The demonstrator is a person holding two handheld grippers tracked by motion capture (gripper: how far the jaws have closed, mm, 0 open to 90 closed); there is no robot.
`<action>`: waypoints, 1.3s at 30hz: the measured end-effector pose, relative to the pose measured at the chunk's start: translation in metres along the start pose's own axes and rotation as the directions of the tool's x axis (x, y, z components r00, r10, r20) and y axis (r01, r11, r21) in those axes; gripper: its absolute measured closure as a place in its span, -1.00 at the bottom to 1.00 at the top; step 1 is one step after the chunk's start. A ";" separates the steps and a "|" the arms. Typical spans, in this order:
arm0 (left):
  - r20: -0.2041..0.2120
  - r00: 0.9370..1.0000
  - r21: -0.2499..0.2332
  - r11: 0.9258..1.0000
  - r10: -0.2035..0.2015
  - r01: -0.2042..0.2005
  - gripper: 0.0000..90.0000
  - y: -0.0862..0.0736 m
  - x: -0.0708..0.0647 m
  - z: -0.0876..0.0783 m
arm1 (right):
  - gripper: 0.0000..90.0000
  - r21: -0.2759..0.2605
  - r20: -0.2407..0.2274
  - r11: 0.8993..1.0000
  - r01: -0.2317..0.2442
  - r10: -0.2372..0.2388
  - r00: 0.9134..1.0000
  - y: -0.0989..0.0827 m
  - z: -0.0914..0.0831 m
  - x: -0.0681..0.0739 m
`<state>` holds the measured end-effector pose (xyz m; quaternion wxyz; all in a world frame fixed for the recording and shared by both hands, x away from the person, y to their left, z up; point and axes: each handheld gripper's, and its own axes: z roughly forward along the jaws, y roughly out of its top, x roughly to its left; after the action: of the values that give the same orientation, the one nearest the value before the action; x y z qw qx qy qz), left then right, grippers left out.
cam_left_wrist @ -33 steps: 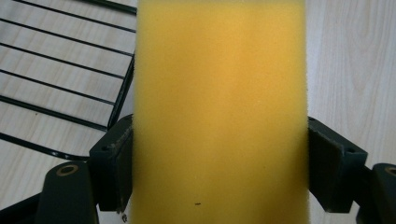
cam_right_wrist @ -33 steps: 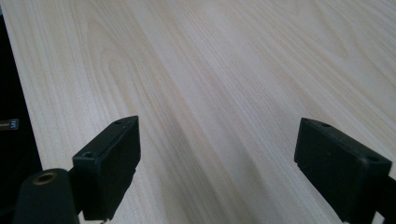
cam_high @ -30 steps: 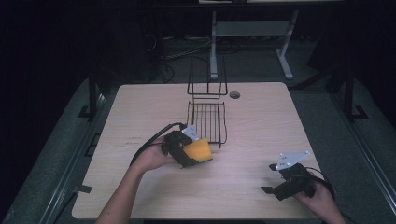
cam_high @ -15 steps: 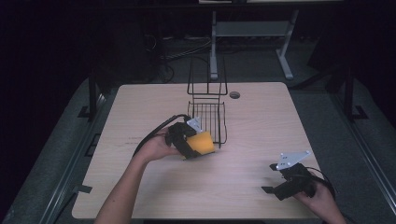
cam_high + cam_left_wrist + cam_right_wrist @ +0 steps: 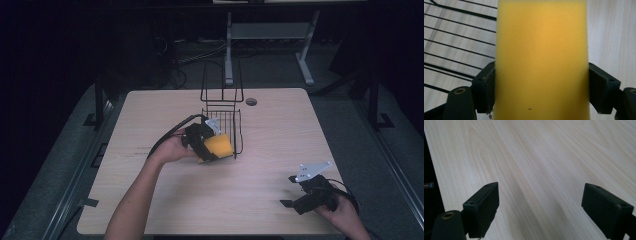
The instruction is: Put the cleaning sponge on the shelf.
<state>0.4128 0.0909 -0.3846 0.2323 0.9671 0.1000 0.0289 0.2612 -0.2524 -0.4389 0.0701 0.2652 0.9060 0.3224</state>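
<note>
The left gripper (image 5: pixel 212 145) had its fingers (image 5: pixel 484 87) clamped on the yellow sponge (image 5: pixel 220 146), held just beside the wire basket (image 5: pixel 223 117) at mid-worktop (image 5: pixel 280 125). The right gripper (image 5: pixel 295 197) rested near the worktop's front right corner, fingers (image 5: pixel 482 205) set wide apart over bare wood.

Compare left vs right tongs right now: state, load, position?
The left tongs are shut on the yellow sponge; the right tongs stand wide open, nothing between them. The left tongs hold the sponge at the black wire basket mid-table; the right tongs sit low over bare table near its front right corner. Both have black jaws and are hand-held.
</note>
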 end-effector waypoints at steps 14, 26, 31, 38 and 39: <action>-0.004 1.000 0.017 1.000 0.005 -0.005 -0.51 0.016 0.018 0.006 | -0.68 0.000 -0.002 1.000 0.006 -0.006 1.000 0.000 0.001 0.000; 0.010 1.000 0.019 1.000 0.007 -0.007 -0.51 0.024 0.034 0.013 | -0.68 0.002 -0.006 1.000 -0.005 0.005 1.000 -0.001 0.001 0.000; 0.006 1.000 0.020 1.000 -0.015 0.015 -0.51 0.021 0.038 0.016 | -0.68 0.005 -0.008 1.000 -0.004 0.004 1.000 -0.001 0.002 0.000; 0.009 1.000 0.036 0.999 -0.002 0.002 -0.51 0.026 0.044 0.019 | -0.69 0.008 -0.011 1.000 -0.006 0.006 1.000 -0.001 0.003 0.000; 0.013 1.000 0.047 0.999 0.002 -0.002 -0.51 0.027 0.044 0.020 | -0.69 0.013 -0.009 1.000 -0.006 0.006 1.000 -0.001 0.003 0.000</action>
<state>0.4631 0.0675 -0.3895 0.2098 0.9726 0.0981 0.0205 0.2616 -0.2510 -0.4422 0.0632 0.2671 0.9075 0.3179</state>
